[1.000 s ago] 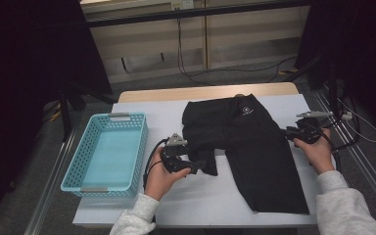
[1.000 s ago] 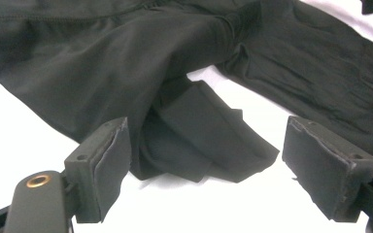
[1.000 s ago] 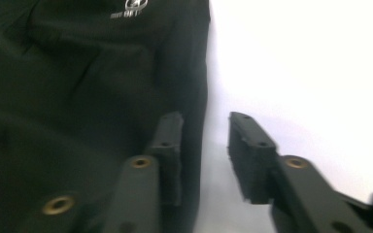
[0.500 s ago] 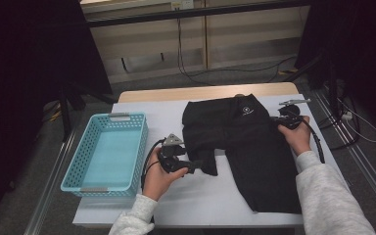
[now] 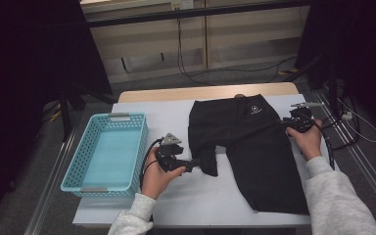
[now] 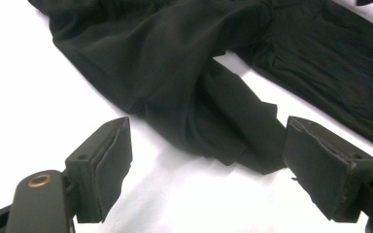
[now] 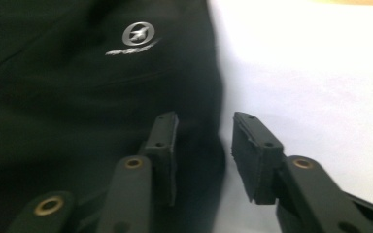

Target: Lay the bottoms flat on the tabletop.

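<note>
Leftward onto the black shorts (image 5: 254, 147) the right gripper (image 7: 201, 145) has come, jaws just reopened, apart astride the waist edge. Left gripper (image 6: 206, 155) gapes wide at the folded leg's hem, gripping nothing. Shorts lie flat on the white table (image 5: 176, 205), blue basket (image 5: 106, 152) beside.

Black trousers (image 5: 254, 147) long leg cut short at the table's (image 5: 196, 205) near edge behind the right sleeve (image 5: 340, 200), logo lettering (image 7: 131, 48) blurred and unreadable, right gripper (image 7: 204, 145) jaws smeared by motion
</note>
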### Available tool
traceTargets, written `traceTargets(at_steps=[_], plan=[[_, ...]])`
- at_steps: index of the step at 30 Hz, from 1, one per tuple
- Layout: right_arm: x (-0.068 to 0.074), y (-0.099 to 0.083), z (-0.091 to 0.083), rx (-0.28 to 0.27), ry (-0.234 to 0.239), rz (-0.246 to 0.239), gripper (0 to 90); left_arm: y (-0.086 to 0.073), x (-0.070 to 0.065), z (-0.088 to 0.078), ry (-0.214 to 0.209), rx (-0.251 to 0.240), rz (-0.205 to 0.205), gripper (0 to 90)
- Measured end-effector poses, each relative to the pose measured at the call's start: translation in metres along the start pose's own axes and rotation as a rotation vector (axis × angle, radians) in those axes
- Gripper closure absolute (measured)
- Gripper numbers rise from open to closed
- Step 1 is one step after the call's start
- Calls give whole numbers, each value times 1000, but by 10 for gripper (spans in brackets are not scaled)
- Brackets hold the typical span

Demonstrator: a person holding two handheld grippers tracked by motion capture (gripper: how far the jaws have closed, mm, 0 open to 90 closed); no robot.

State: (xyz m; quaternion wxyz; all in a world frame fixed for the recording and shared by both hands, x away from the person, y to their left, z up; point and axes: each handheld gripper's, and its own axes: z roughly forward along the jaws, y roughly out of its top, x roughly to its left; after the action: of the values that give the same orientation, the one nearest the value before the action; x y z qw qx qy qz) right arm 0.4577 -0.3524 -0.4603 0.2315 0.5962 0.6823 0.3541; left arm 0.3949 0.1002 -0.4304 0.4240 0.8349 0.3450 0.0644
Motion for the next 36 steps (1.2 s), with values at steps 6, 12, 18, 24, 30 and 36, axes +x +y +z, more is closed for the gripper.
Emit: traceTargets(at_steps=[6,12,18,24,30,36], plan=[[21,-9,-21,7,30,-74,436,-1,-1,4,-6,15,4,187],[47,-18,-41,-6,82,-152,350,-1,-2,6,-6,24,14,185],[72,-26,-56,-8,120,-251,285,0,-4,7,1,42,29,174],[91,-31,-67,-27,153,-291,251,-1,-2,7,5,48,28,168],[113,-38,-66,-11,205,-339,232,-2,-1,3,14,38,25,162],[143,-39,-65,-17,260,-406,206,-6,1,-2,24,38,17,162]])
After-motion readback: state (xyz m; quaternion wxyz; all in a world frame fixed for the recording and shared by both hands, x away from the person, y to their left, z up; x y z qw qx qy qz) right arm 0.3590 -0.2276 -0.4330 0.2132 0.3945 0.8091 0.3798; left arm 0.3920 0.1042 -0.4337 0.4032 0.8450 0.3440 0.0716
